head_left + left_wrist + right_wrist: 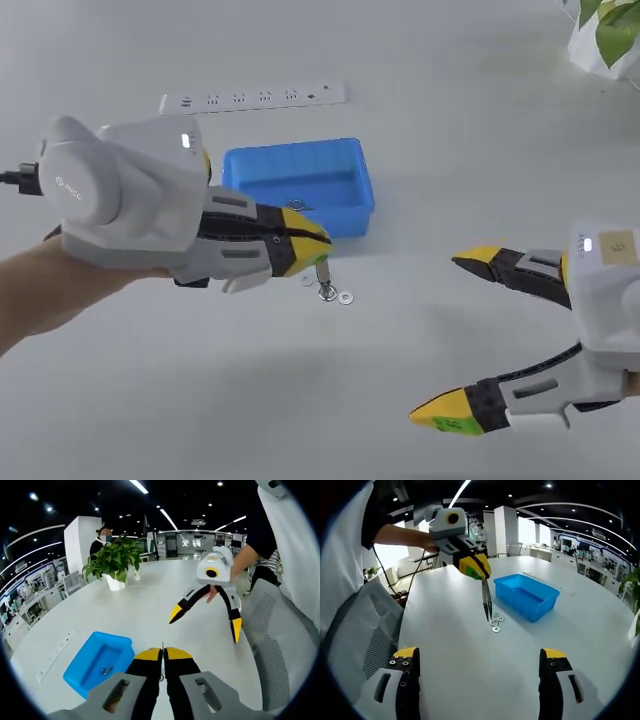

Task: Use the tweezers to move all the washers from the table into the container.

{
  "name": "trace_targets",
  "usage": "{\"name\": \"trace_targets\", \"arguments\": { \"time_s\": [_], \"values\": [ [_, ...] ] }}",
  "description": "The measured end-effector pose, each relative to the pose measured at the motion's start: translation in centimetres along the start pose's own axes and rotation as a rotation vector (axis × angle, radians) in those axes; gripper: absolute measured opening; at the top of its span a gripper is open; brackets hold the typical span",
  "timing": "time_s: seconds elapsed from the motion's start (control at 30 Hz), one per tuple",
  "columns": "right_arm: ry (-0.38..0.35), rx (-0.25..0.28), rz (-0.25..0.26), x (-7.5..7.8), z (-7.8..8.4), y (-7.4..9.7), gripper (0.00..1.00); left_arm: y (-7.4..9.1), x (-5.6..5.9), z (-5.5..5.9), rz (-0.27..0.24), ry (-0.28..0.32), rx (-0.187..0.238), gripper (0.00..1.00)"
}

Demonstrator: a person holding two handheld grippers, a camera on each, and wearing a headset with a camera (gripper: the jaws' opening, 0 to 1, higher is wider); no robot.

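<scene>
Over the counter [200, 400], the left tongs [316, 244] are squeezed fully shut on the tweezers [325, 281]. The tweezer tips point down right beside a little bunch of washers [345, 297], which lie loose on the counter just in front of the blue container [300, 158]. Can't tell if the tips actually touch one. Another washer [297, 205] sits inside the container. The right tongs [445, 338] hang well off to the side, jaws spread wide, nothing in them. A white power strip [255, 97] lies behind the container, and a potted plant [608, 30] sits at the far corner.
</scene>
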State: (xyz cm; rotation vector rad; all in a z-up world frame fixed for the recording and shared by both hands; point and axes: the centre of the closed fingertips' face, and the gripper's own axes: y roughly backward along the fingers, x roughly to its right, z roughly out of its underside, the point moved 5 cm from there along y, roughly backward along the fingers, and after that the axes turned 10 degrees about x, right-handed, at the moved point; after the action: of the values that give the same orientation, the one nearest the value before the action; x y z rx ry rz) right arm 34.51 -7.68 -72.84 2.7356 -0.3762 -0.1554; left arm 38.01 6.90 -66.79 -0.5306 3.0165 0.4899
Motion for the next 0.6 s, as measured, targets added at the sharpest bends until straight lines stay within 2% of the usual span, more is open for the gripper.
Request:
{"name": "trace_targets", "arguments": {
  "time_s": [0.1,0.4,0.6],
  "values": [
    [-0.022,0.001,-0.007,-0.07,0.22,0.0,1.0,-0.19,-0.01,0.07,0.003,-0.003,0.001,0.05],
    [-0.027,-0.012,-0.006,0.15,0.61,0.08,1.0,-0.73,-0.16,0.39,0.01,0.001,0.0,0.05],
    [-0.037,-0.027,-0.018,-0.07,1.07,0.06,1.0,-0.77,-0.07,0.77,0.014,-0.009,-0.015,0.05]
  ]
}}
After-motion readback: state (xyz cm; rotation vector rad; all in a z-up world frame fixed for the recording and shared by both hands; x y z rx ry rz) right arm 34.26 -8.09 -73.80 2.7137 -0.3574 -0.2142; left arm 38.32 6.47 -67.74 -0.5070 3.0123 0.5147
